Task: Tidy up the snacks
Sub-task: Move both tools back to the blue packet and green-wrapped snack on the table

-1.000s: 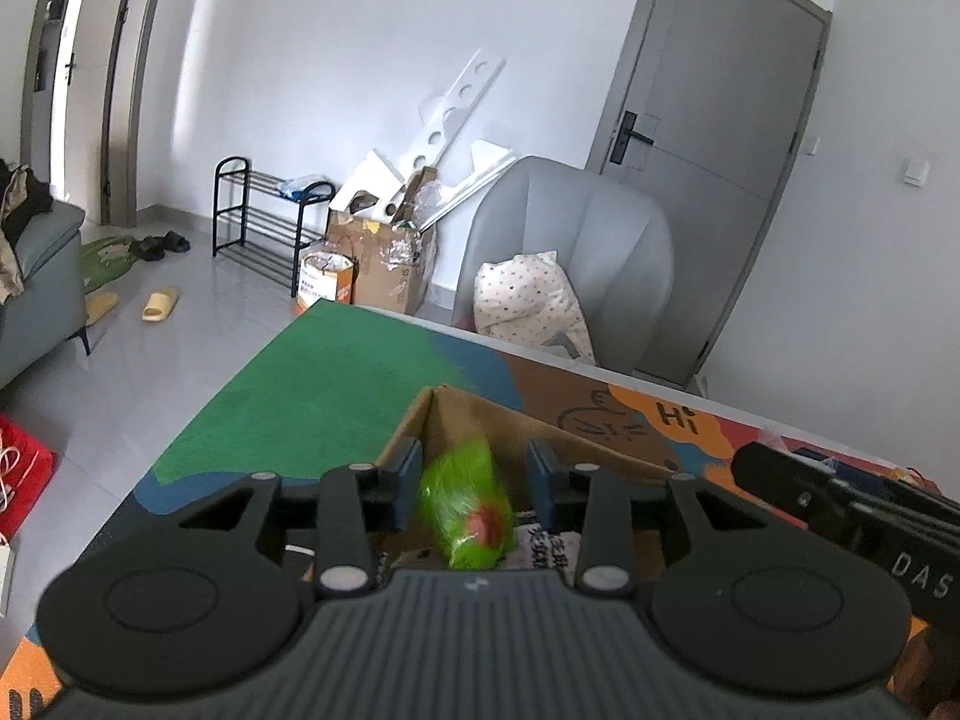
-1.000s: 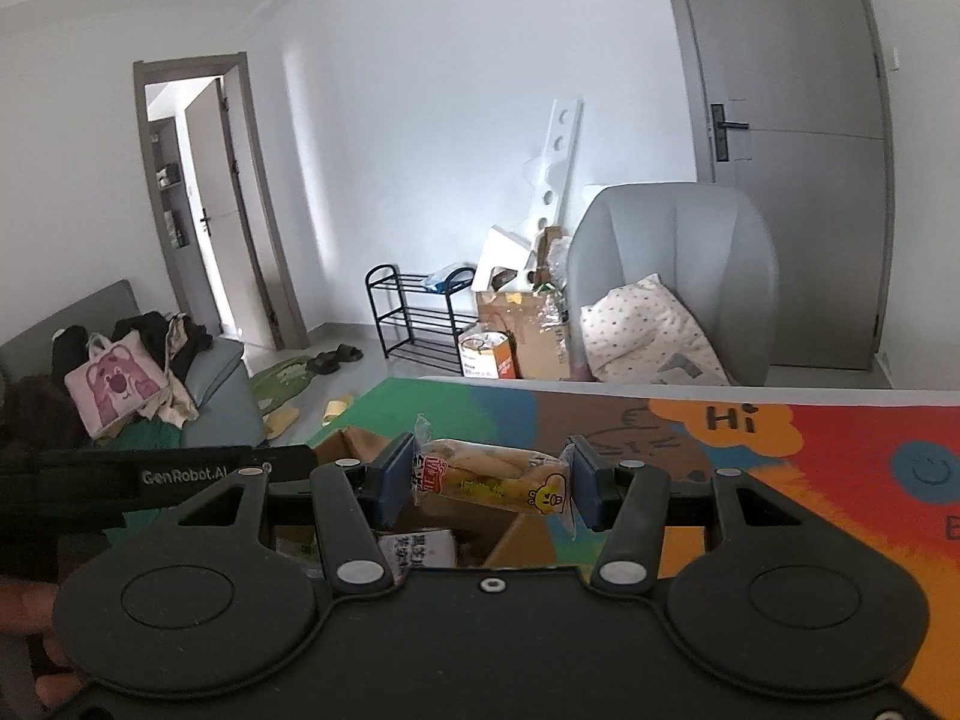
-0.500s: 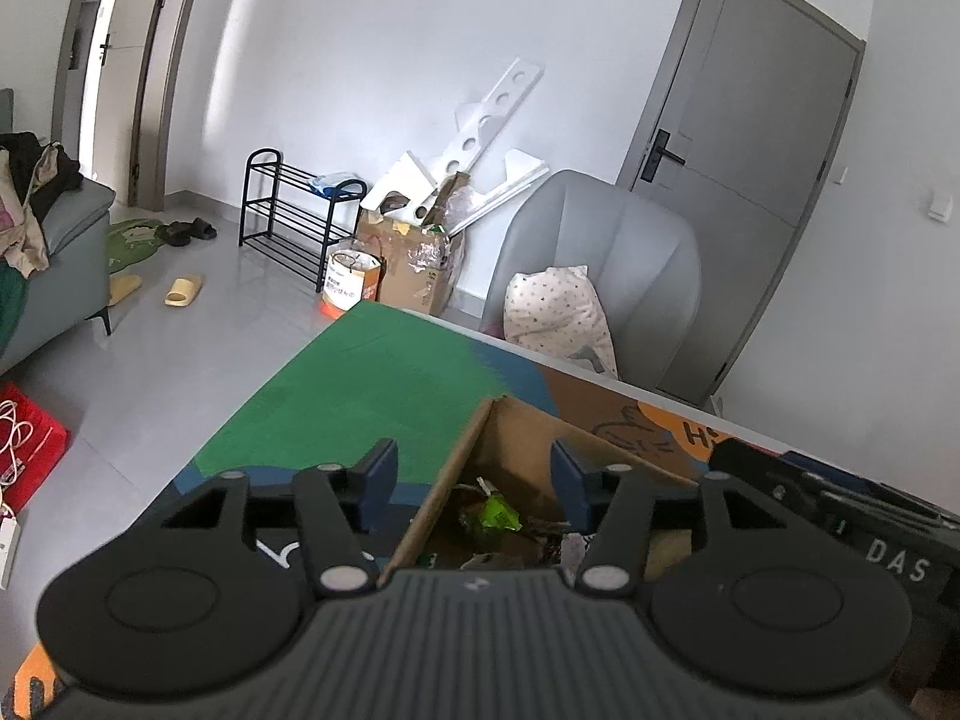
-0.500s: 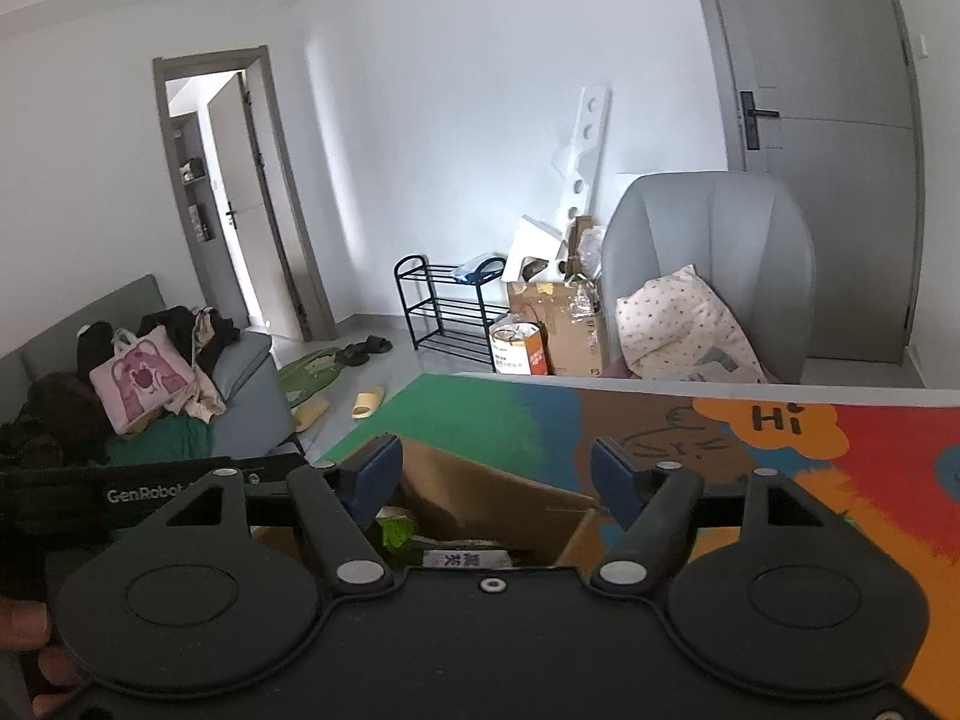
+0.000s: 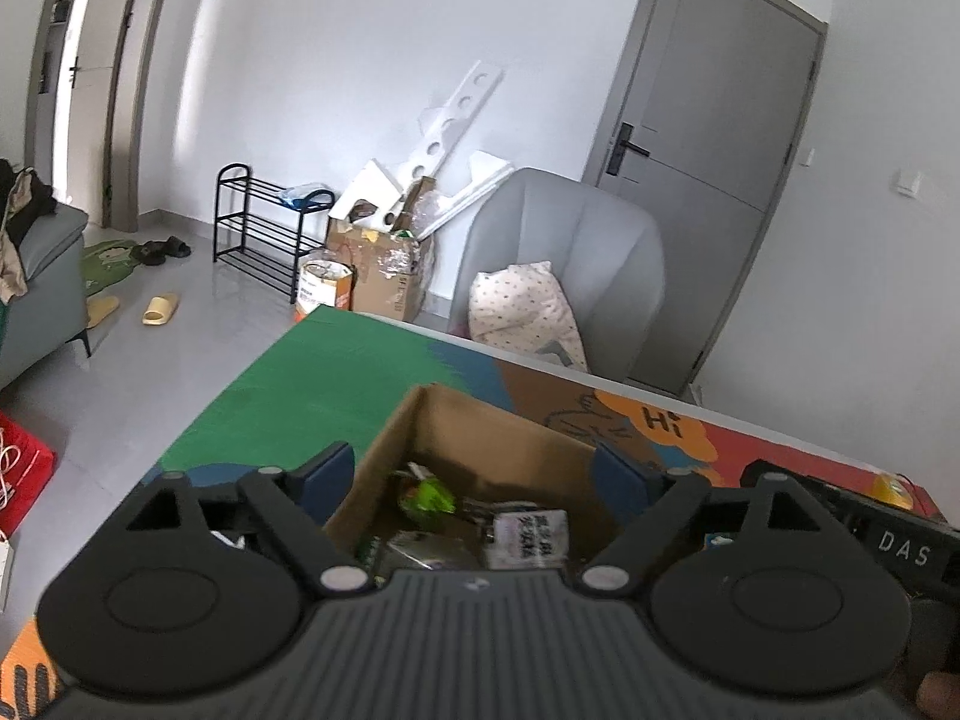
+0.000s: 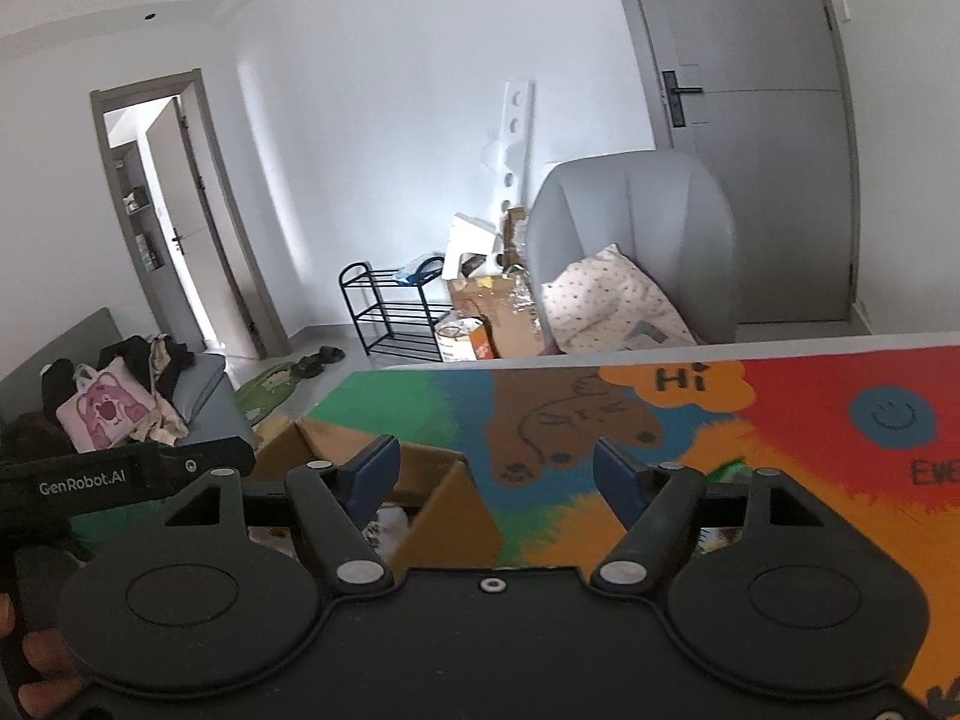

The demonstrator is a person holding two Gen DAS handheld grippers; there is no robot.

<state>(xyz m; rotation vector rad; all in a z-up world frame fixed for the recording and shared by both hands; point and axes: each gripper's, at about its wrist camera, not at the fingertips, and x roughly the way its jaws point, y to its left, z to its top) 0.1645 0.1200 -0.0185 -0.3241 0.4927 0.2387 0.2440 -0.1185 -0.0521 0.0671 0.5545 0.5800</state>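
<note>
Both grippers, left gripper (image 5: 474,474) and right gripper (image 6: 495,471), opening, empty, above the cardboard box (image 5: 480,420) of seemingly green-wrapped snacks (image 5: 429,495).

my right gripper (image 6: 495,471) sits low in the near foreground, its jaws opening with nothing gripped between the blue pads (image 6: 375,468). beyond them lies the colourful mat (image 6: 780,420), with a brown bear drawing (image 6: 564,420) and an orange "hi" bubble (image 6: 678,381). to the near left stands the open cardboard box (image 6: 444,516), a white wrapper showing inside. at the far left edge the left gripper (image 6: 114,474) pokes in, fingers (image 6: 42,666) wrapped round its handle. a green snack packet (image 6: 729,471) peeks out by my right finger. far off i see a grey armchair (image 6: 636,228) with a dotted pillow (image 6: 612,300), a black shoe rack (image 6: 390,312) and a sofa (image 6: 204,390) piled with clothes.
</note>
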